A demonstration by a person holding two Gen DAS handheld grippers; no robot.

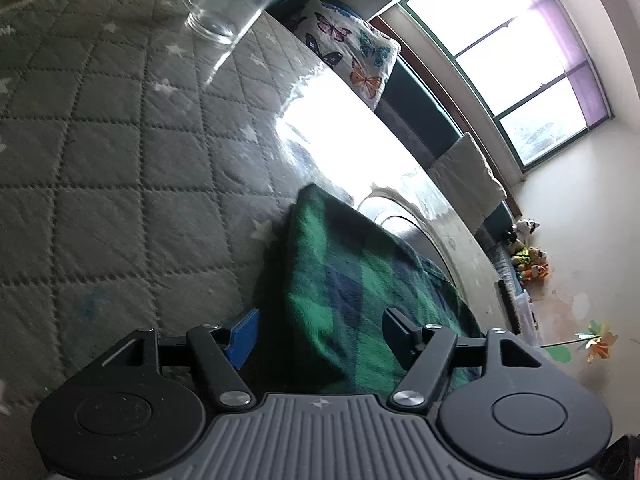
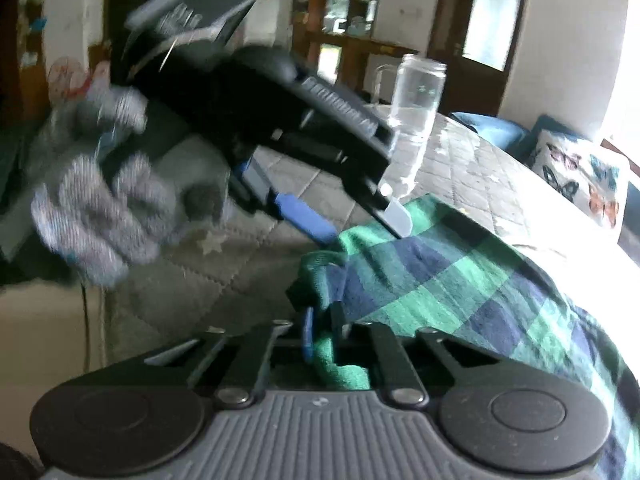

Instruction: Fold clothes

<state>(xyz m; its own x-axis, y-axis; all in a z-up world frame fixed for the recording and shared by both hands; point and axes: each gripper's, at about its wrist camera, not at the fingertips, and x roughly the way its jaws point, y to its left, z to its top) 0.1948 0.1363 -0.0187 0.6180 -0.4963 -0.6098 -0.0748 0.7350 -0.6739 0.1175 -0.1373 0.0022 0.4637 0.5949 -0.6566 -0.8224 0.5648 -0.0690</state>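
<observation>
Right now my right gripper (image 2: 322, 334) has its jaws pinched narrow on a corner of the plaid cloth (image 2: 448, 276), green and navy, with a fold of it bunched between the fingers close to the camera. From there the cloth drapes away to the right across the quilted table cover (image 2: 472, 176).

My left gripper (image 1: 320, 332) stands wide, one blue-padded finger (image 1: 242, 336) to the left of the cloth's edge and the other black finger over the fabric; the cloth (image 1: 352, 280) lies between them, unclamped. In the right view that gripper (image 2: 362, 216) comes in from upper left, tips down at the cloth's far edge, held by a hand in a grey knit glove (image 2: 100, 208), blurred.

A clear glass jar (image 2: 416, 100) stands on the cover beyond the cloth, well apart from it. A butterfly-print pillow (image 1: 352, 48) sits past the table's edge, under a bright window (image 1: 520, 60).
</observation>
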